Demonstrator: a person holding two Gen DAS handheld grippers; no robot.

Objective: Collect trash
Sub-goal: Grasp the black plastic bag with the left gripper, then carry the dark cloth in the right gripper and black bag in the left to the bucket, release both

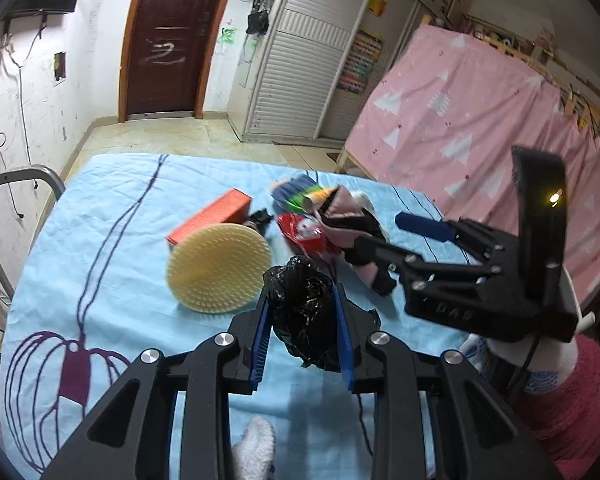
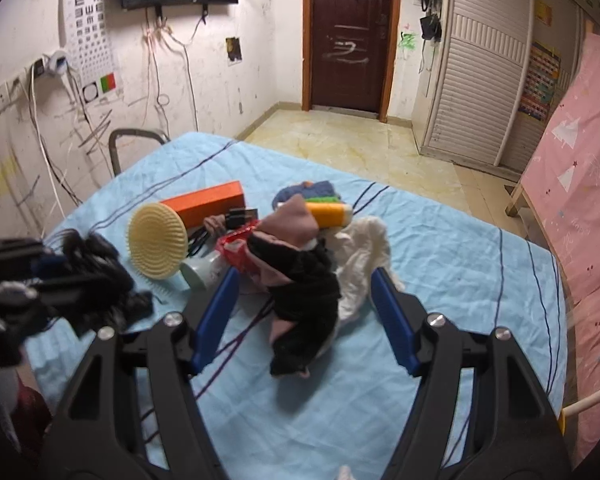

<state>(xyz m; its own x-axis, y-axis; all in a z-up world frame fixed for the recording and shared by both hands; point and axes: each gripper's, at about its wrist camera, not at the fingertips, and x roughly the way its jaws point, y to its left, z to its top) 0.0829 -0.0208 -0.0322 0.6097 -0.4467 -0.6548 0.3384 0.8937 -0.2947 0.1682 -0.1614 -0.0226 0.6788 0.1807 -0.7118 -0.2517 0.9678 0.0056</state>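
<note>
My left gripper (image 1: 302, 304) is shut on a crumpled black plastic bag (image 1: 300, 276), which sits low over the light blue tablecloth (image 1: 120, 240). The right wrist view shows that bag (image 2: 100, 264) blurred at the left. My right gripper (image 2: 304, 312) is open, pointing down at the pile. A black and pink cloth (image 2: 304, 292) lies between its blue fingers (image 2: 216, 316), and the pads are not pressing on it. Crumpled white tissue (image 2: 360, 256) lies beside the right finger. A red wrapper (image 1: 308, 236) lies behind the bag.
A round yellow bristle brush (image 1: 218, 268), an orange box (image 1: 212, 216), a yellow tube (image 2: 332, 214) and a pale cup (image 2: 204, 272) crowd the middle of the table. A metal chair back (image 1: 20, 184) stands at the left edge. A pink curtain (image 1: 480, 120) hangs to the right.
</note>
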